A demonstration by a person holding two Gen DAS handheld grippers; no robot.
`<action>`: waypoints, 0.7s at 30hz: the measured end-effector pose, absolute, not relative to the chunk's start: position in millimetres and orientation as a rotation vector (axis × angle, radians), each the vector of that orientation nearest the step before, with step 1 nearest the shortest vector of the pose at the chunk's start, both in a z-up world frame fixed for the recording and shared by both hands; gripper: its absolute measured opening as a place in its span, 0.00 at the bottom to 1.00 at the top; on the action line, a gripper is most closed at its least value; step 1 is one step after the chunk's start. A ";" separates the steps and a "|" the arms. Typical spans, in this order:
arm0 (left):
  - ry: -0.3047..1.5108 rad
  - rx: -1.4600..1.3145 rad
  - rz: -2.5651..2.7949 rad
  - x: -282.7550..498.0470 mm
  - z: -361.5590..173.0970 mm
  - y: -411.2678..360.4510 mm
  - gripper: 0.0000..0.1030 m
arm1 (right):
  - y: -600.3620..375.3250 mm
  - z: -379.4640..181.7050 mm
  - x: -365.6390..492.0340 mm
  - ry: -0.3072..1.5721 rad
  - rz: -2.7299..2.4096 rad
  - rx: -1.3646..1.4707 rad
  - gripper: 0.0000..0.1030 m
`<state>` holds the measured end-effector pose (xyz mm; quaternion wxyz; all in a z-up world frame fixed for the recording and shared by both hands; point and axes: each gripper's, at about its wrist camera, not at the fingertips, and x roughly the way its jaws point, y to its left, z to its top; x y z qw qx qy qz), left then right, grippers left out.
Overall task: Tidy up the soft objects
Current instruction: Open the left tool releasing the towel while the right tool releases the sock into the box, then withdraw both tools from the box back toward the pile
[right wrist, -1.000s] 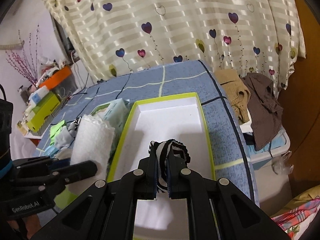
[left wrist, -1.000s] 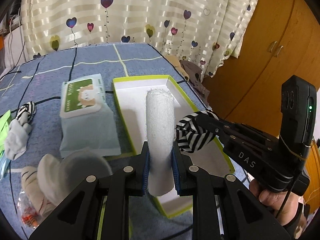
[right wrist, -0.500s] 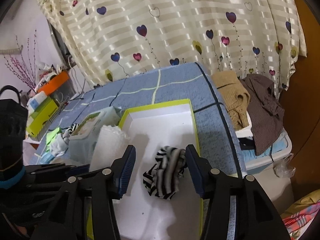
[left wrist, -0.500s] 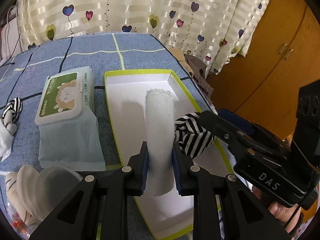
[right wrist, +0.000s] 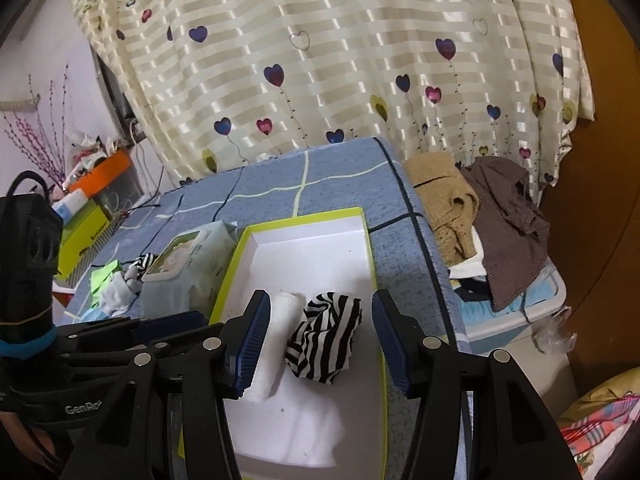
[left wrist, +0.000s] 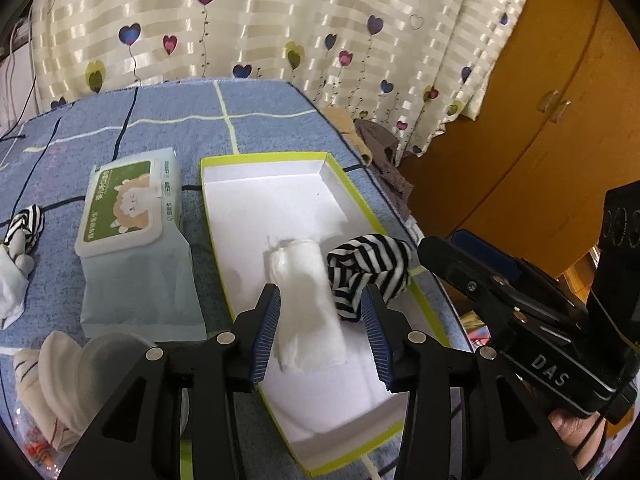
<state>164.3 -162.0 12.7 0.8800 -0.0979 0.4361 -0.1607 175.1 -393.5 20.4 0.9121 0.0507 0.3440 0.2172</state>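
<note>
My left gripper (left wrist: 320,320) is opening, the white towel roll (left wrist: 308,296) lying loose between its jaws; my right gripper (right wrist: 318,336) stands wide above the striped sock (right wrist: 324,340).

1. This is a home, most likely a bedroom.
2. A cream striped curtain (right wrist: 360,60) printed with coloured hearts on stems hangs across the whole back of both views.
3. The work surface is covered with a blue cloth (left wrist: 260,100) crossed by pale and dark lines; whether it is a bed or a desk under the cloth cannot be told.
4. Orange-brown wooden cupboard doors (left wrist: 540,120) with small handles stand at the right.
5. Worn clothes, a tan garment (right wrist: 444,200) and a brown one (right wrist: 508,224), lie heaped on a pale storage bin beside the surface.
6. At the far left, a cluttered shelf area holds an orange box (right wrist: 104,168) and decorative pink twigs (right wrist: 44,136).
</note>
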 end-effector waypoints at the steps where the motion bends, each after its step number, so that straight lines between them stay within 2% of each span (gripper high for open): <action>1: 0.903 -0.204 -0.337 161.1 15.0 -160.6 0.42 | -393.8 22.5 171.4 0.701 0.445 0.100 0.53; 4: 0.885 -0.210 -0.341 151.8 21.5 -154.1 0.42 | -392.9 27.2 161.7 0.697 0.433 0.093 0.58; 21: 0.806 -0.201 -0.322 78.0 43.8 -102.5 0.42 | -345.5 56.6 79.8 0.681 0.470 0.000 0.58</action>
